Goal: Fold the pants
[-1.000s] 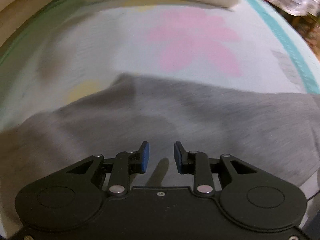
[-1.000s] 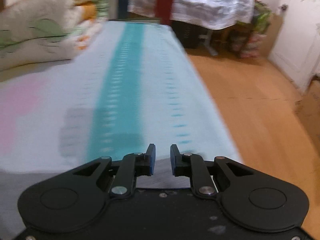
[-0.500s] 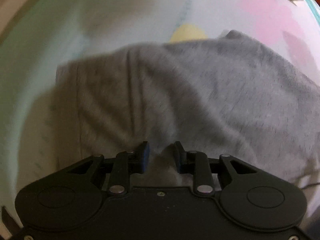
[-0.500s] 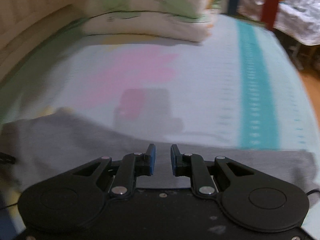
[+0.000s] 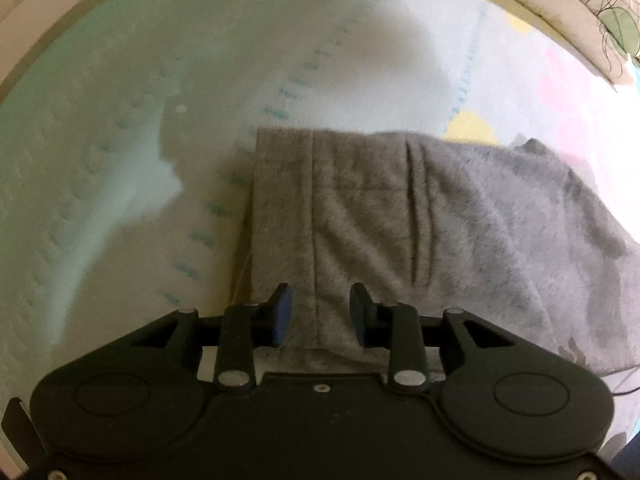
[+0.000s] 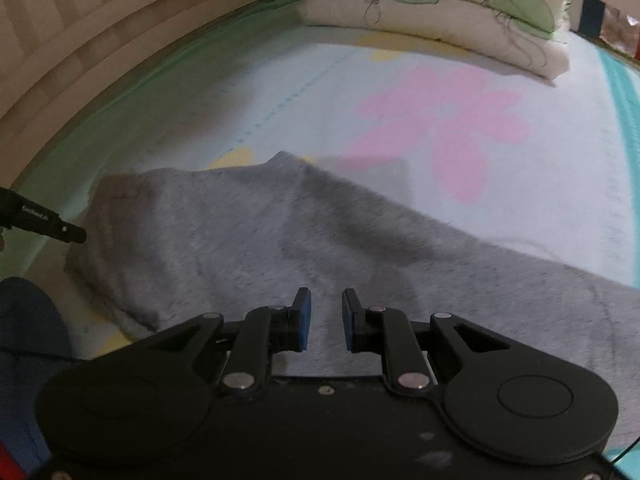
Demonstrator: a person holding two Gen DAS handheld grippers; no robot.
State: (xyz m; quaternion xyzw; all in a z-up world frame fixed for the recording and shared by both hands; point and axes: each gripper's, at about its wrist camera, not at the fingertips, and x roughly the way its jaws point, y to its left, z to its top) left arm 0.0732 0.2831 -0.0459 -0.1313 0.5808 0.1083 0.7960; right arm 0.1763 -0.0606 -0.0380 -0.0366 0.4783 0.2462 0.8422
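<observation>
A pair of grey, soft knitted pants (image 5: 420, 220) is being shown lying spread on a bed covered by a pale sheet printed with pink and yellow flowers (image 6: 440, 128). In the left wrist view, the straight banded edge of the pants is being seen at the left of the cloth, with vertical seams and creases running down toward the camera. The left gripper (image 5: 320, 316), black with blue pads, is being held low over this edge; its jaws are being kept spread, with the grey cloth passing between them, but whether the pads are touching the cloth cannot be told.

In the right wrist view, the pants are being shown stretching from the left side across to the lower right, with a raised ridge in the cloth near the middle. The right gripper (image 6: 326, 320) is being held just above the cloth, its jaws spread apart and nothing being pinched. At the far left of this view, the black tip of the other tool is being seen beside the banded edge. A folded cream quilt with green leaf print (image 6: 440, 12) is being shown lying at the far end of the bed, well apart from the pants.
</observation>
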